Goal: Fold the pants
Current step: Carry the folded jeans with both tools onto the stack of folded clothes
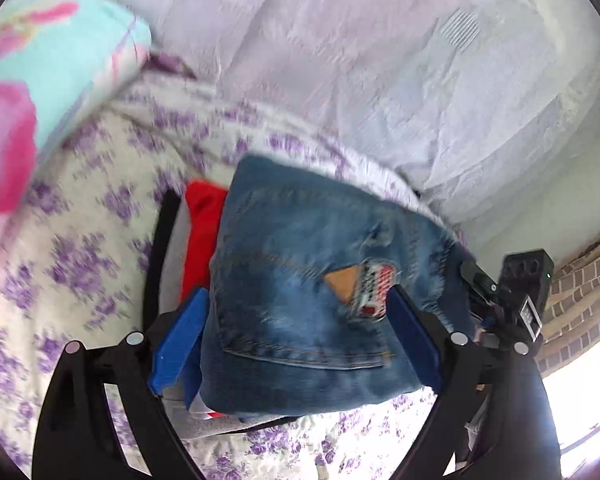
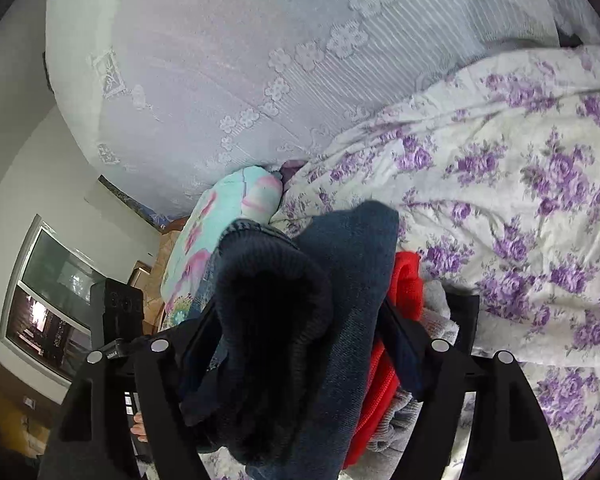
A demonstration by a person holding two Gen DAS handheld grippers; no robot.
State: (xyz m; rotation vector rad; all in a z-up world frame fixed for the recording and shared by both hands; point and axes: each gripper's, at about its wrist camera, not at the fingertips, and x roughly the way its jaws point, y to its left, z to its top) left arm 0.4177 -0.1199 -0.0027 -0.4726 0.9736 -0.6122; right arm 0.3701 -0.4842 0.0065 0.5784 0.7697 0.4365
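Denim pocket [image 1: 300,344] left view only

My left tongs [image 1: 296,332] fill the lower part of the frame: two black plastic arms with open slots, each carrying round silver screw heads near the joints, and ending in bright blue flat fingers [image 1: 178,340]. My right tongs [image 2: 296,340] have the same black slotted arms and silver screws across the lower frame; their blue fingers [image 2: 406,354] look darker here. A small patch of my skin [image 2: 140,428] shows at lower left, between the black struts.
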